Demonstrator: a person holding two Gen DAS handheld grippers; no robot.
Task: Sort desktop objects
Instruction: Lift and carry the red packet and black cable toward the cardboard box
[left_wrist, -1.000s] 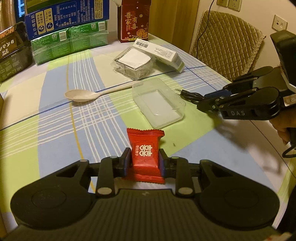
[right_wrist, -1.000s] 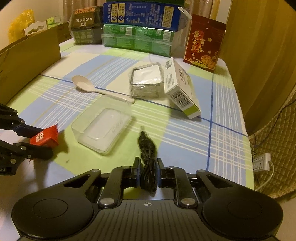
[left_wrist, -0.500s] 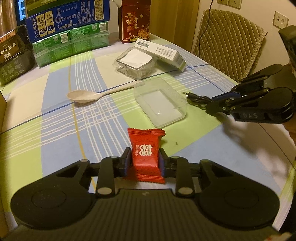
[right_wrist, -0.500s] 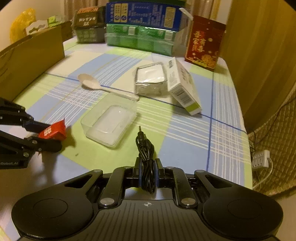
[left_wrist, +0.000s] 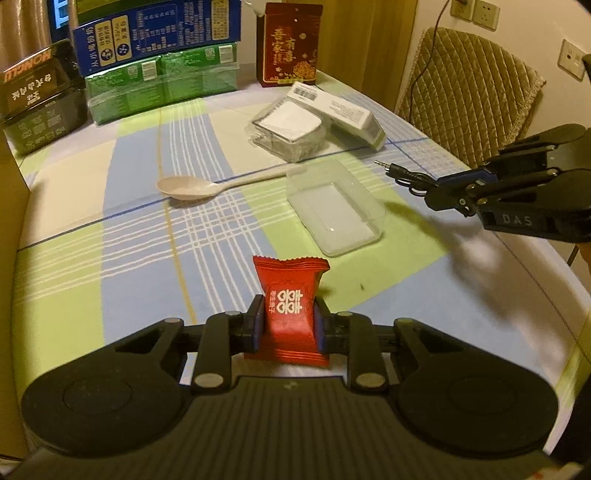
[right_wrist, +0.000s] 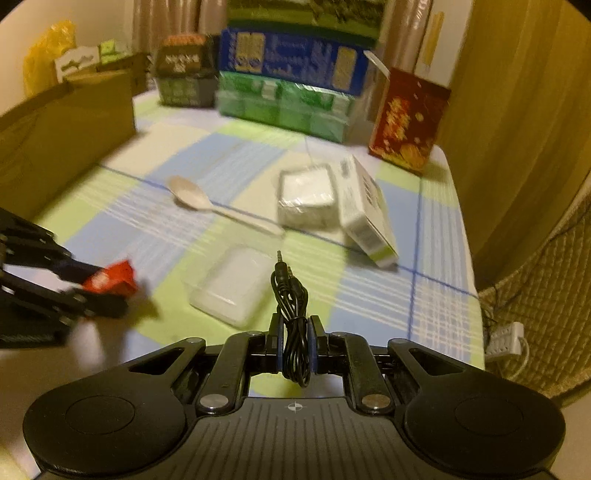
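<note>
The left gripper (left_wrist: 290, 328) pinches one red foil candy packet with white characters (left_wrist: 290, 314) between its fingers, pads pressing the packet's two sides so it stands upright, clear of the checked blue-and-green cloth on the bench (left_wrist: 129, 266); that side-on hold likely keeps the printed face forward and the packet ready to drop wherever sweets are to go. The right gripper (right_wrist: 294, 349) squeezes one coiled black audio cable with jack plugs (right_wrist: 291, 295) at the middle of its bundle, plugs pointing toward twelve o'clock, a grip that seems meant to stop the loops unravelling. Both things hang above the bench near its six o'clock edge, so two items look picked and none yet delivered. On the cloth lie one cream plastic spoon (left_wrist: 207, 184) at about eleven o'clock from the packet, one clear rectangular plastic lid (left_wrist: 336, 208) at one o'clock, one clear box with white contents (left_wrist: 290, 129) beyond it, and one white carton with a barcode (left_wrist: 340, 110) touching that box. Stacked cartons (left_wrist: 159, 48) and one red gift box (left_wrist: 290, 44) line the far edge at twelve o'clock.
</note>
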